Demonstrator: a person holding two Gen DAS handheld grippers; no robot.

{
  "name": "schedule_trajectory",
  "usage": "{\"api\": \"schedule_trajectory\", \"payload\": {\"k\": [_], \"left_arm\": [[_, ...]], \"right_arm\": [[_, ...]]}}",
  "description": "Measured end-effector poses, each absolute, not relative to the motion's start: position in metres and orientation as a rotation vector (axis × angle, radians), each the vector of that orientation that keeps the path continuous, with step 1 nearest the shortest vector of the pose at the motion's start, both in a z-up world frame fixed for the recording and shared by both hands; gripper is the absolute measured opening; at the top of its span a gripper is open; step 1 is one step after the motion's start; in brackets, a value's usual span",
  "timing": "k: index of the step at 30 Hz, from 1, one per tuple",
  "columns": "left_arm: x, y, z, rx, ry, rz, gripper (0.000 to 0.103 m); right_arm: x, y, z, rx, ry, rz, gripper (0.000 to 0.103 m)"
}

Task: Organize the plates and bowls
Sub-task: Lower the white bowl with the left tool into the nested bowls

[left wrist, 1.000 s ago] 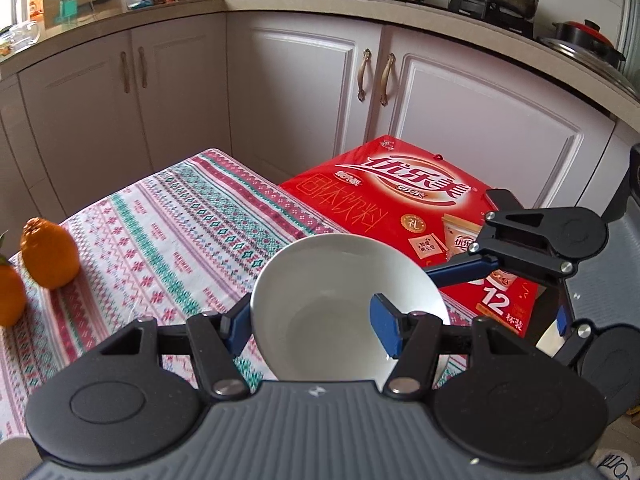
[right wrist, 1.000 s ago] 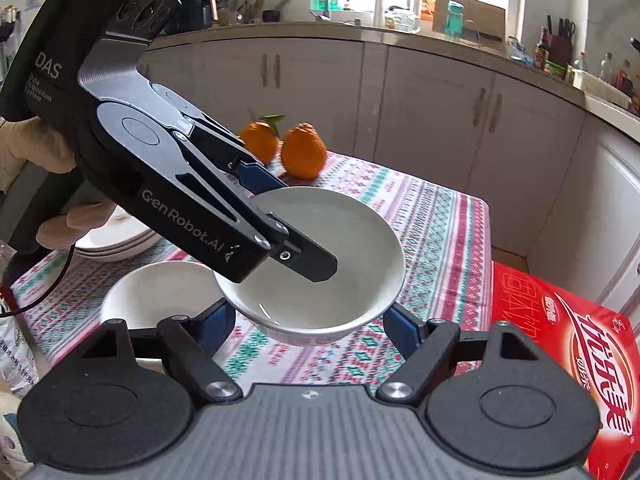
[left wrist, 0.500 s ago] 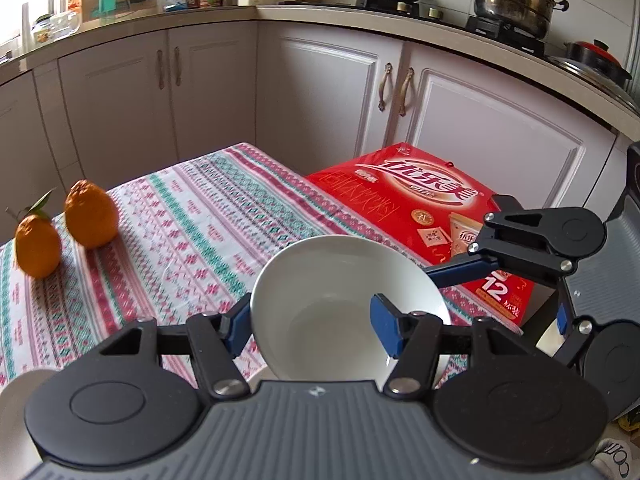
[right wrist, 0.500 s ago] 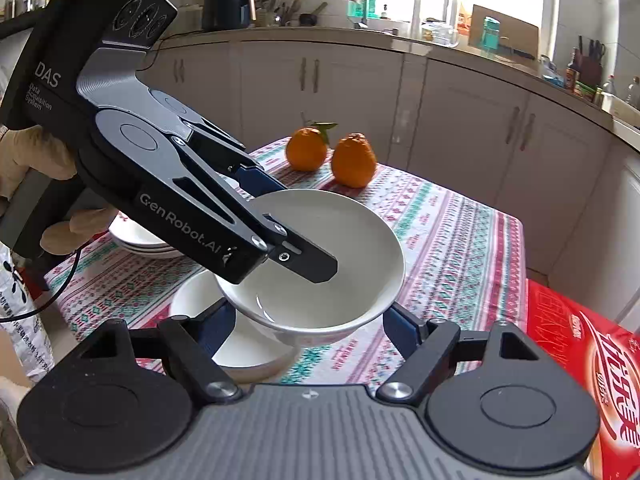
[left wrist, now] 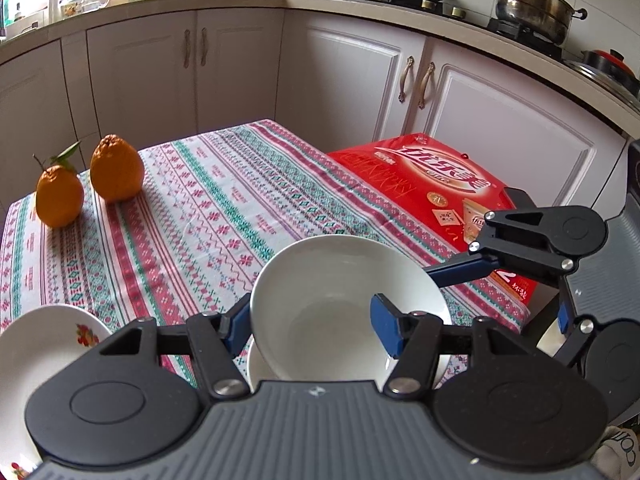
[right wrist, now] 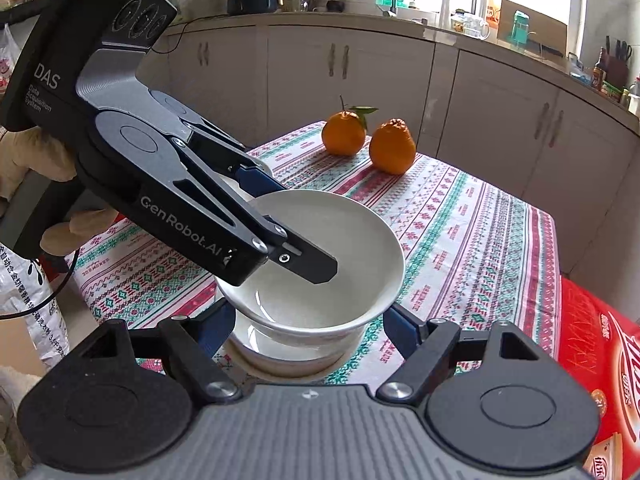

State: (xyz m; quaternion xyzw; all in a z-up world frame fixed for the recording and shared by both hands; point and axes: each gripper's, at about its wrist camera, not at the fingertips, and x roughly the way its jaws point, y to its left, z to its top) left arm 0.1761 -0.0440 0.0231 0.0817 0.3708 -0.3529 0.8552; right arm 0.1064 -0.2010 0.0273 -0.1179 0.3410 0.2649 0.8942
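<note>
A white bowl (right wrist: 320, 264) is held by its rim in the left gripper (right wrist: 288, 220), one finger inside and one outside the wall. It hangs just above a second white bowl (right wrist: 280, 350) standing near the table's (left wrist: 208, 216) near edge. The right gripper's (right wrist: 308, 324) jaws are set wide on either side of the held bowl; contact cannot be made out. Two oranges (left wrist: 116, 174) sit at the far corner, and a flowered plate (left wrist: 44, 344) lies at the near-left edge.

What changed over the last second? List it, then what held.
The left gripper carried the white bowl across the table until it hangs over the second bowl. The right gripper travelled alongside. Unchanged: left still clamps the bowl's rim, right stays open around it, and the oranges sit untouched.
</note>
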Motion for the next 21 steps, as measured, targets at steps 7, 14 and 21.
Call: {"api": "schedule_trajectory", "payload": {"k": [7,14,21], "left_arm": [[0.177,-0.042,0.016,0.157,0.795,-0.744,0.06],[0.178,-0.04,0.009,0.145,0.811,-0.744,0.06],[0.179,-0.04,0.007,0.144,0.814,-0.746,0.06]], "right_arm": [[0.108,-0.198,0.022,-0.243,0.728,0.551,0.084],[0.109,-0.198,0.02,-0.242,0.741,0.555,0.084],[0.111,-0.197,0.017,-0.241,0.752,0.555,0.084]]}}
